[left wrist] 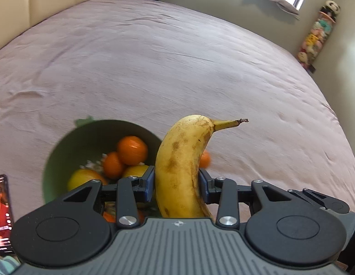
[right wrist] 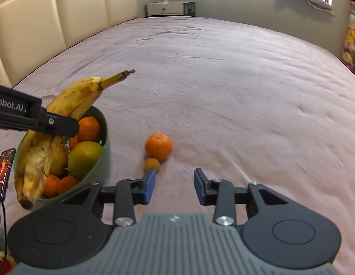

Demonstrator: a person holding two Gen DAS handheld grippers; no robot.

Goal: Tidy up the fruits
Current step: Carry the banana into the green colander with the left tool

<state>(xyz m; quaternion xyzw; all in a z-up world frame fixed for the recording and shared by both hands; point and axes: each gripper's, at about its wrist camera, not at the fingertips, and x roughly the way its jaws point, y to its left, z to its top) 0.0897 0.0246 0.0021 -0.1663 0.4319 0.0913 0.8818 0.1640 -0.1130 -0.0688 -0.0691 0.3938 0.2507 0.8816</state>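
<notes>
- While the left wrist view looked down its own fingers, the left gripper [left wrist: 176, 181] was clenched on a ripe, brown-spotted banana [left wrist: 181, 167], blue pads pressed to either side of its middle, stem pointing away over the bed.
- Just behind and to the left sat a green bowl [left wrist: 63, 151] on the pink bedsheet [left wrist: 177, 57], holding tangerines [left wrist: 132, 150] and yellow-green citrus; a phone [left wrist: 2, 213] lay beside it at the frame edge.
- An orange fruit [left wrist: 206, 159] peeked out behind the banana, apart from the bowl.
- In the right wrist view, the right gripper [right wrist: 174, 184] stood released, nothing between its pads, hanging above the sheet.
- Ahead of it lay a loose tangerine [right wrist: 158, 146] with a smaller orange fruit [right wrist: 152, 164] touching its near side, both well outside the bowl [right wrist: 102, 160].
- The banana [right wrist: 69, 105] hung over the bowl's rim, held mid-length by the left gripper [right wrist: 63, 126].
- Judged by its spots, the banana was soft and bruised easily, so a light mid-body hold suited it; the tangerines looked light, round and prone to rolling, best pinched across the widest part.
</notes>
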